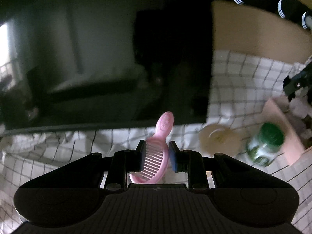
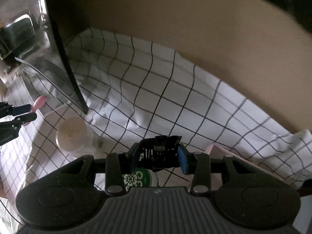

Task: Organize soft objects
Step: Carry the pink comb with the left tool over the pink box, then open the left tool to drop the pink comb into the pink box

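Note:
My left gripper point(image 1: 157, 153) is shut on a pink comb point(image 1: 156, 156), its handle pointing up and forward above the checked cloth point(image 1: 234, 81). It also shows at the left edge of the right wrist view point(image 2: 31, 111), with the comb's handle point(image 2: 40, 101) sticking out. My right gripper point(image 2: 159, 157) is shut on a black ribbed object point(image 2: 159, 148) that I cannot identify, held above the cloth point(image 2: 156, 89).
A pale round lidded container point(image 2: 72, 132) stands on the cloth left of centre. A green-lidded jar point(image 2: 136, 178) sits under my right gripper; it also shows in the left wrist view point(image 1: 267, 144). A pink box point(image 1: 282, 128) lies at right. A dark mirror panel point(image 2: 66, 58) leans at left.

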{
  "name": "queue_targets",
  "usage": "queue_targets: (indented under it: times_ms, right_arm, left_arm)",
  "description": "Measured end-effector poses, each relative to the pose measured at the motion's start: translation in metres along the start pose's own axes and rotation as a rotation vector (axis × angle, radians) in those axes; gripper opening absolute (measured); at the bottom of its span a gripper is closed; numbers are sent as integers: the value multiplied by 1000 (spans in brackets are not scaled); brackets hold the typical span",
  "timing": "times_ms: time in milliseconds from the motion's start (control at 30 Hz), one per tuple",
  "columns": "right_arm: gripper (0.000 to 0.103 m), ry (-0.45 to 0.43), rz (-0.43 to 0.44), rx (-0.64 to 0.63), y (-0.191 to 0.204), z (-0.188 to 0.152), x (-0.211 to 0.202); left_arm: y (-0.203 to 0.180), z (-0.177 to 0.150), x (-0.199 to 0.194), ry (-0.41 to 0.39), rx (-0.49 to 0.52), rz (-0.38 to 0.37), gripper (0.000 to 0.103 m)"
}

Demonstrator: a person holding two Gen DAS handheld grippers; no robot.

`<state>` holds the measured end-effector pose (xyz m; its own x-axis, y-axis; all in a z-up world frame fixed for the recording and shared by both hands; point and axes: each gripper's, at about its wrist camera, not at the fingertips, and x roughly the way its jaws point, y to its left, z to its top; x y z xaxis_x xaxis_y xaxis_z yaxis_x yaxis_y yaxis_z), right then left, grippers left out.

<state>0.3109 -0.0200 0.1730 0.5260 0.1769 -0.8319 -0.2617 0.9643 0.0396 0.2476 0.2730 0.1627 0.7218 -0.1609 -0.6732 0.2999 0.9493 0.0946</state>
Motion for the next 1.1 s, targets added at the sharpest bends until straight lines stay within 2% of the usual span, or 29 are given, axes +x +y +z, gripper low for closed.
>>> queue_targets:
  times_ms: [267,467,633,733,867,1000,1100]
  right_arm:
    - [41,-85,-24,73,-33,-46,-48]
    - [41,-145,-62,200,-76,-90,-77]
    - [41,-206,-83,300,-109,-126,-92]
    - [41,-237,-96,341,-119,-149,-92]
    - [41,-284,-179,372,-128,-179,-84]
    - [41,-313,-215,401,-138,-207,-69]
    - [41,-292,-224,365,-138,-217,-53]
  left_arm:
    - [-71,51,-11,-68,68,-86,29]
    - [-152,73,-3,-80,87,-254,29]
    - [-230,68,19,-60,117,-395,29]
    - [-264,63,33,-39,113,-445,29]
    - [-290,51,49,-3,87,-496,29]
    - [-309,44,68,16,52,-547,29]
    - [-316,49,82,16,14,-534,29]
